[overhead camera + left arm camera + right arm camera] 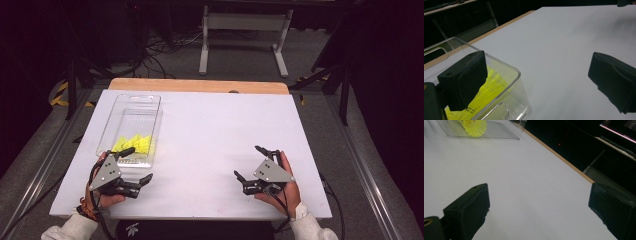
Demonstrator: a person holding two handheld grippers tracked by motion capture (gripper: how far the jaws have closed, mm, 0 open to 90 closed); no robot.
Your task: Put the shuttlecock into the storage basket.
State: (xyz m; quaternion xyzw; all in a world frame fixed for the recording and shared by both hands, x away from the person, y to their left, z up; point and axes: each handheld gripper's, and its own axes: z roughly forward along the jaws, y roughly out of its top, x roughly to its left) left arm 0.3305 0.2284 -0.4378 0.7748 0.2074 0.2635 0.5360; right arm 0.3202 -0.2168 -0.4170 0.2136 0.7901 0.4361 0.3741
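Apparently nothing's begun — my left gripper [135,167] and right gripper [250,162] gape empty (yellow shuttlecocks [134,145] sit binned).

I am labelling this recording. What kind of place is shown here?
Probably a lab or recording workspace: a white table in a dark room, loose cables on the floor and a metal stand behind it.
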